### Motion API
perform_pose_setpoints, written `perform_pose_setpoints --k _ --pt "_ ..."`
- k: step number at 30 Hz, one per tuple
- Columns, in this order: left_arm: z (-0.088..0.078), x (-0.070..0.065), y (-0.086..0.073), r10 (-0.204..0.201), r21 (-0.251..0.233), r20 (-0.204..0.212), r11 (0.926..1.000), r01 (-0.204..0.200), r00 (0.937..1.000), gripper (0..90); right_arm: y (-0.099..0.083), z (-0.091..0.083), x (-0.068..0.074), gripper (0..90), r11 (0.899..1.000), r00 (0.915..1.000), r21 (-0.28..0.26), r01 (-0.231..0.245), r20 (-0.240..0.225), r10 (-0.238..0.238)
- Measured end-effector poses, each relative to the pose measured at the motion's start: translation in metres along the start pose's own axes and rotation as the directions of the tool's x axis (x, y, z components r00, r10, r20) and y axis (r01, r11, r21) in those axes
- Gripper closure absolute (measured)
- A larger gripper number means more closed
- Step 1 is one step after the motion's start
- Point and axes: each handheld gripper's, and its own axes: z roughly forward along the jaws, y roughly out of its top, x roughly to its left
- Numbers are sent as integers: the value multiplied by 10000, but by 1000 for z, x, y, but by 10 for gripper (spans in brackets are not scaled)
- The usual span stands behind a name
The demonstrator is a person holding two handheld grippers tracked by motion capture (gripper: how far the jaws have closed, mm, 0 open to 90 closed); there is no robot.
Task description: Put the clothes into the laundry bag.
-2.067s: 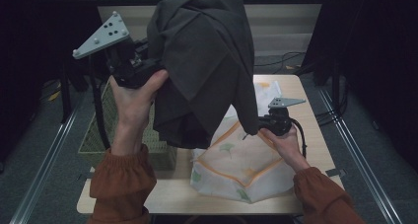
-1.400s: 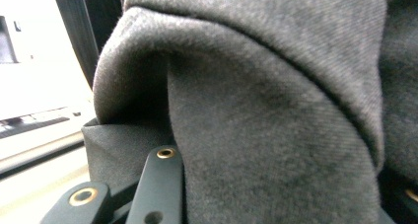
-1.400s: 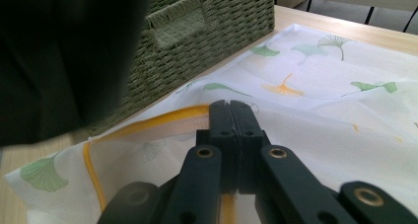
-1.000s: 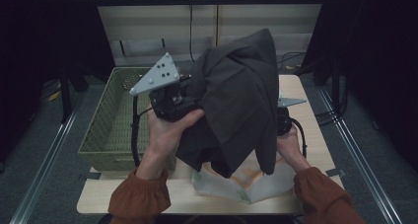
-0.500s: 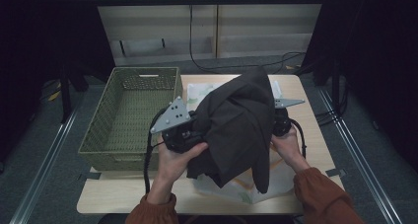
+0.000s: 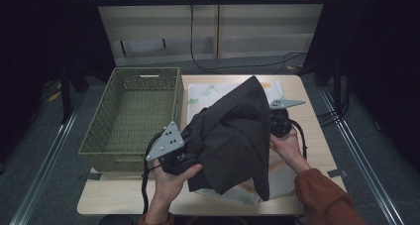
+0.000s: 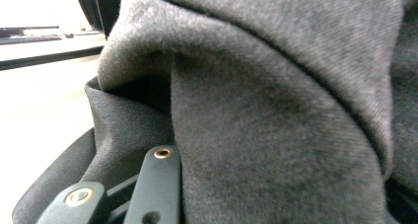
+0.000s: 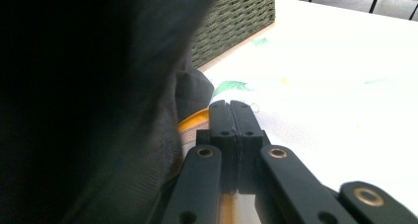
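A dark grey garment (image 6: 233, 140) hangs bunched from my left gripper (image 6: 194, 153), which is shut on it low over the table's front. In the left gripper view the grey garment (image 7: 276, 110) covers the jaws, and one finger (image 7: 155, 184) shows against it. The garment drapes over a white cloth with green and orange print (image 6: 208, 93) spread on the table. My right gripper (image 6: 272, 128) sits at the garment's right side. Its jaws are pressed together (image 8: 230, 110) on the white cloth's orange-trimmed edge (image 8: 190, 123), while the white cloth (image 8: 335, 86) lies flat beyond.
A green woven basket (image 6: 133, 111) stands at the table's left, and its corner (image 8: 236, 17) is close beyond the right gripper. The wooden table (image 6: 114, 197) has bare strips at the front left and right. Cables lie on the floor behind.
My left hand has come down and toward the front with the dark garment, from high above the basket to low over the table. The right gripper has stayed put.
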Motion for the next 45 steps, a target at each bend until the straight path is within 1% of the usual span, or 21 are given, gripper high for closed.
perform_pose_setpoints --k 1,4,7,10,12,13,14,19,22,27,28,29,30,31,32,34,35,37,39,43,45 --pt "-4 0 0 116 280 -32 9995 -115 9999 660 1 -1 0 896 10000 10000 -42 -36 -21 36" --pt "-4 -1 -3 104 243 -1 9997 -104 9999 661 1 -1 0 896 10000 10000 -79 -60 5 60" --pt "-1 1 -9 74 509 66 9987 -77 10000 660 2 -2 0 896 9999 10000 -136 -80 0 80" --pt "10 5 -19 0 846 363 9964 -31 9993 659 2 -2 1 896 9999 10000 -95 -52 9 52" --pt "20 7 -27 47 1361 541 9906 -120 9985 658 1 1 1 896 10000 10000 -7 6 -8 -6" --pt "20 7 -27 47 1361 541 9906 -120 9985 658 1 1 1 896 10000 10000 -7 6 -8 -6" --pt "29 9 -34 -66 1557 679 9878 -40 9977 658 0 3 3 896 9999 10000 125 -9 -37 10" --pt "44 12 -47 -197 1971 669 9804 61 9976 656 -2 7 5 896 9995 9999 317 96 -44 -94" --pt "54 12 -59 -229 2367 925 9716 4 9955 656 -3 10 5 896 9990 9999 433 130 -54 -128" --pt "73 12 -87 -534 3332 1254 9428 86 9907 656 -4 11 6 896 9986 9999 501 150 -33 -149" --pt "77 9 -93 -271 3720 1120 9281 -166 9933 657 -4 11 6 896 9987 9999 491 153 -44 -151" --pt "86 3 -106 -87 4355 1053 8994 -383 9944 657 -4 11 6 897 9989 9999 457 118 -50 -116" --pt "86 3 -106 -87 4355 1053 8994 -383 9944 657 -4 11 6 897 9989 9999 457 118 -50 -116" --pt "89 3 -116 -449 4439 1220 8960 -140 9915 657 -3 10 5 896 9989 9999 440 140 -64 -137" --pt "90 4 -123 -816 4328 1221 9013 210 9892 657 -2 9 6 896 9992 9999 389 123 -80 -120" --pt "90 7 -129 -1038 4172 1288 9079 411 9862 660 1 7 7 897 9996 9999 241 142 -89 -140" --pt "89 7 -128 -1021 4195 1287 9069 391 9864 660 3 6 8 897 9997 9998 188 175 -102 -173" --pt "90 6 -126 -867 4419 1254 8968 226 9883 661 5 5 9 896 9997 9997 86 212 -151 -211" --pt "92 6 -127 -887 4434 1312 8961 215 9874 662 8 4 9 897 9998 9996 -57 188 -191 -189" --pt "94 4 -127 -701 4679 1335 8838 -5 9886 664 14 2 9 897 9995 9996 -267 193 -177 -198" --pt "95 2 -127 -699 4633 1215 8862 58 9901 664 17 1 9 897 9989 9996 -413 231 -172 -238"
